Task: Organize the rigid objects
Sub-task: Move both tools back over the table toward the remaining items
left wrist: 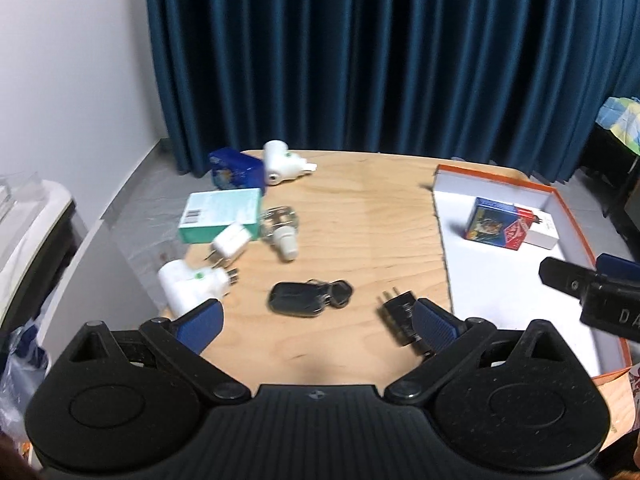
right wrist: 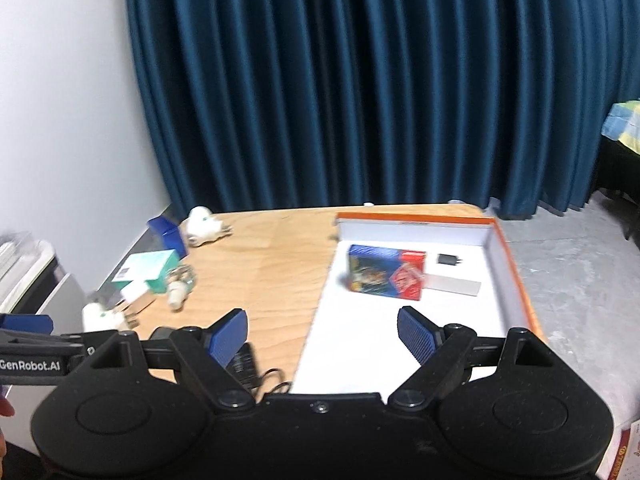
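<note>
My left gripper point(left wrist: 318, 320) is open and empty, low over the wooden table's front. Just ahead of it lie a black key fob with keys point(left wrist: 308, 299) and a black plug adapter point(left wrist: 400, 314) by its right finger. To the left lie white plug adapters point(left wrist: 192, 284), a white charger point(left wrist: 231, 245), a teal box point(left wrist: 222, 214), a blue box point(left wrist: 236, 168) and a white device point(left wrist: 280, 162). My right gripper point(right wrist: 322, 336) is open and empty over the orange-rimmed white tray point(right wrist: 516, 280), which holds a card box point(right wrist: 384, 274), a small black adapter point(right wrist: 448, 260) and a white block point(right wrist: 454, 284).
A clear bottle with a white cap point(left wrist: 280, 232) lies mid-table. The tray point(left wrist: 568, 208) takes up the table's right side. A dark blue curtain point(left wrist: 360, 60) hangs behind. A white cabinet point(left wrist: 32, 232) stands at the left, grey floor at the right.
</note>
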`<action>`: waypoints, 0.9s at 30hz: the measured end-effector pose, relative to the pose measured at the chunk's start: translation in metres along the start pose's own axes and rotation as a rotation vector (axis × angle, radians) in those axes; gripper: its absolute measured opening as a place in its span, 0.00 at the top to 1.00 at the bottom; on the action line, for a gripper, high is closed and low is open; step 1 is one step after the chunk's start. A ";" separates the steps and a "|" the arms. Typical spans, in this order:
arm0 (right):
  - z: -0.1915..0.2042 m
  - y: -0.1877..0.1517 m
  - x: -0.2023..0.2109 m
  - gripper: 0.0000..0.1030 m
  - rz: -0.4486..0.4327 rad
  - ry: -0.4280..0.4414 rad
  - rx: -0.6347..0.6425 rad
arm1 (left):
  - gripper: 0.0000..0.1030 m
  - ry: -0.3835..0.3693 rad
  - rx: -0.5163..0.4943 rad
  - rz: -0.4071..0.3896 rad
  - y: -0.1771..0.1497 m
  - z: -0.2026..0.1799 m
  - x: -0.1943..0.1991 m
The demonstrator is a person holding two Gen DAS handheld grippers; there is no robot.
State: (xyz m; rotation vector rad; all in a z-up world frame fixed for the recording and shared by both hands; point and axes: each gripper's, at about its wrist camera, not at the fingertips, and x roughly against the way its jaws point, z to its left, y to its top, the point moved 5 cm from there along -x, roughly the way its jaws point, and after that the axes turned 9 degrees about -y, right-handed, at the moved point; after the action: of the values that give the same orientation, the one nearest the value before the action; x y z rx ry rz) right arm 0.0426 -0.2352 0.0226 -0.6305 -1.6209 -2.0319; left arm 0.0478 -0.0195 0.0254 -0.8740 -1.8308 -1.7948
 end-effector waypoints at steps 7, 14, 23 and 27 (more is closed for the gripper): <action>0.026 -0.007 0.002 0.06 0.007 0.030 0.047 | 0.00 0.019 0.021 -0.024 -0.006 0.013 0.013; 0.038 -0.010 0.005 0.06 0.011 0.048 0.071 | 0.00 0.022 0.051 -0.029 -0.011 0.025 0.019; 0.046 -0.024 -0.003 0.06 0.045 0.072 0.102 | 0.00 0.056 0.119 -0.015 -0.020 0.052 0.017; 0.046 -0.031 -0.008 0.06 0.066 0.087 0.113 | 0.00 0.081 0.162 -0.004 -0.026 0.069 0.014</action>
State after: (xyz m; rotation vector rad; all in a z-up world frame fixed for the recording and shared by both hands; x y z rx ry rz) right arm 0.0329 -0.1831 0.0028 -0.5398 -1.6288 -1.8801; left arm 0.0287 0.0513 0.0114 -0.7274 -1.8960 -1.6328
